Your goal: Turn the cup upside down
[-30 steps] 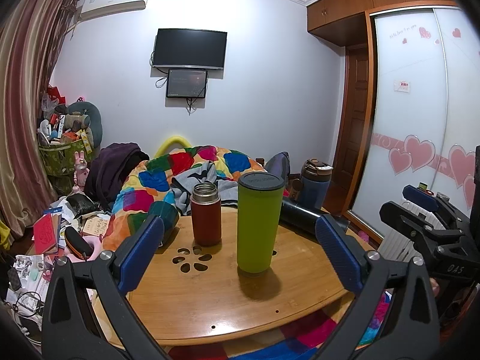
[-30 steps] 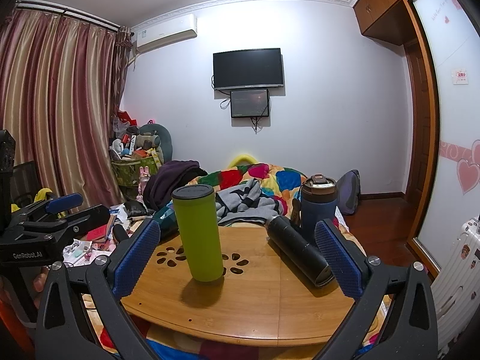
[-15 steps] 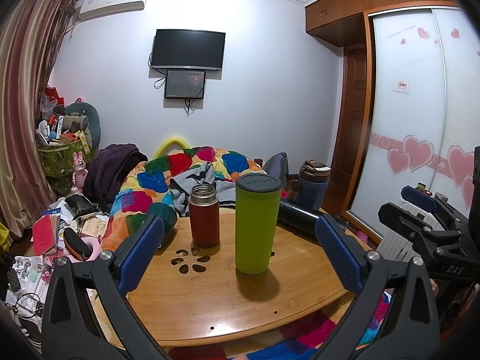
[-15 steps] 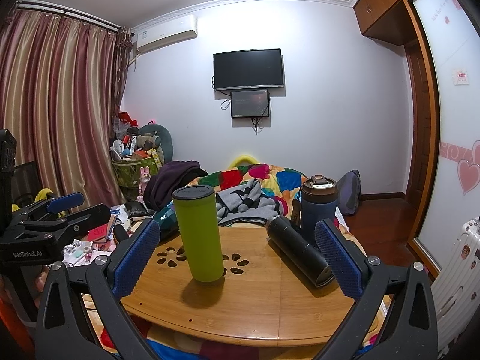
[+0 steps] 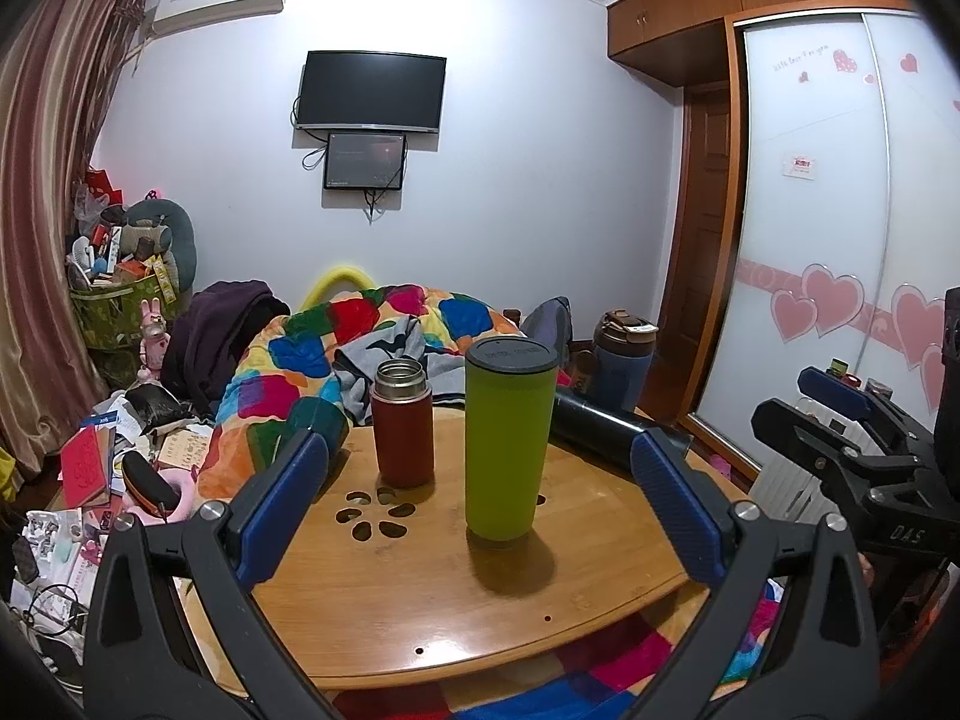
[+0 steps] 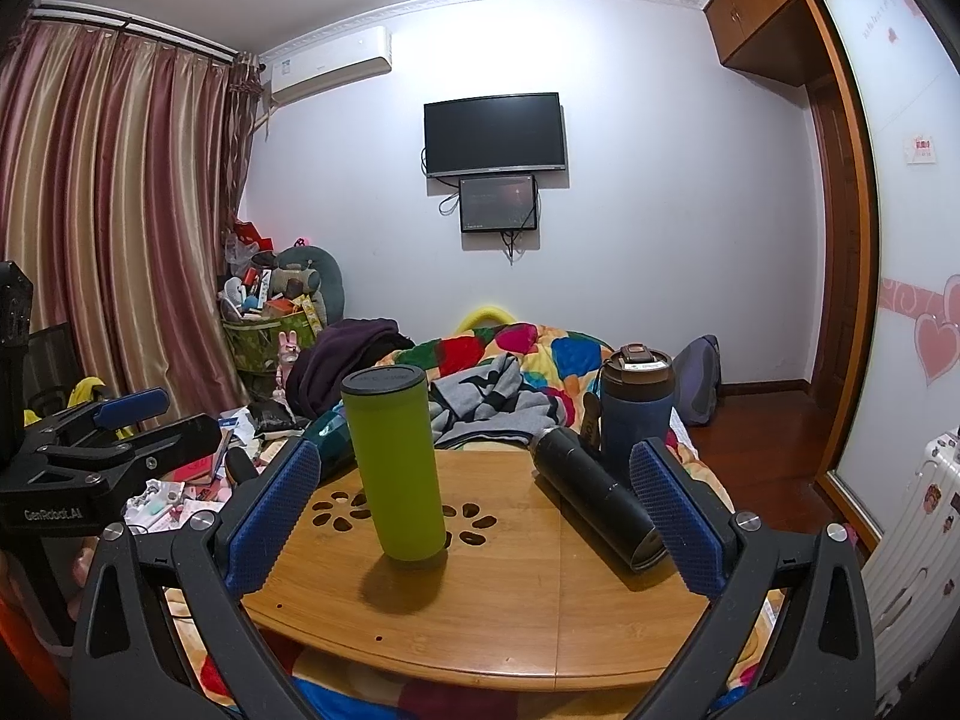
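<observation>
**Four flasks on the round table, both grippers wide open and empty**

One round wooden table (image 5: pixel 420 594) carries the things, with two flower-shaped cut-outs in its top. Going left to right in the left wrist view: one teal cup (image 5: pixel 321 420) lies on its side at the far left edge of the table, partly behind the left gripper's finger. Next stands one red flask (image 5: pixel 402 423), upright and without a lid, on the far side just behind a cut-out. Just beside it, nearer the middle, stands the green cup (image 5: pixel 509 438), upright with a dark lid on top. Right of that, one black flask (image 5: pixel 606 429) lies on its side toward the right edge. Behind it, at the far right edge, one blue mug (image 6: pixel 637 405) with a brown lid stands upright.

The left gripper (image 5: pixel 480 504) hangs at the near edge, its jaws spread wide with nothing between them; the green cup is framed between its fingers but untouched. The right gripper (image 6: pixel 474 510) is likewise fully spread and holds nothing, with the green cup and black flask between its fingers.
</observation>
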`<state>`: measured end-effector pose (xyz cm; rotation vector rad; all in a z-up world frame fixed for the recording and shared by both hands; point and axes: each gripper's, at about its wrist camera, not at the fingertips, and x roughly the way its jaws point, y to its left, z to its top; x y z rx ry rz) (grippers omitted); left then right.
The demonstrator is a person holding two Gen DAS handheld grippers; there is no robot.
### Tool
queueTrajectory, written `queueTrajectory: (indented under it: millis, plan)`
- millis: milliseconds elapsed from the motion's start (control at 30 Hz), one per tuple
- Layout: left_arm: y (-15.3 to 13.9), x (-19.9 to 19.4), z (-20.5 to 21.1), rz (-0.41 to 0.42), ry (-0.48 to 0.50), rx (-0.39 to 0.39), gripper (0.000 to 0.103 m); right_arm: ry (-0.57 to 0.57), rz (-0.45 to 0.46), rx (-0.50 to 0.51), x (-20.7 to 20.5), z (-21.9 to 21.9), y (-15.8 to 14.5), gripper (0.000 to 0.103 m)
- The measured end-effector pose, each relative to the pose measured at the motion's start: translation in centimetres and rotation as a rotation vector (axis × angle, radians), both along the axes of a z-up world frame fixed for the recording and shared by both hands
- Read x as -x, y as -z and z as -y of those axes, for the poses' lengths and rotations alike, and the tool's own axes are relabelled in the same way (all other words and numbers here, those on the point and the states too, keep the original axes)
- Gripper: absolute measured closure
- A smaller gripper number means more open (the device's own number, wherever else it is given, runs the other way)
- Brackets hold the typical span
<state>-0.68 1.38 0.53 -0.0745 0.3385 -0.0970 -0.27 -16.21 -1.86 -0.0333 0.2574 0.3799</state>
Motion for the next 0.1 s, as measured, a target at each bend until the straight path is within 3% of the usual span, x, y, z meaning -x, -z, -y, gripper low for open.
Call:
queueTrajectory:
  millis: [100]
  plan:
    - [0.03, -0.02, 0.02, -0.001, 0.001, -0.002, 0.0, 0.001, -0.001, 0.0, -0.05, 0.02, 0.08, 0.0]
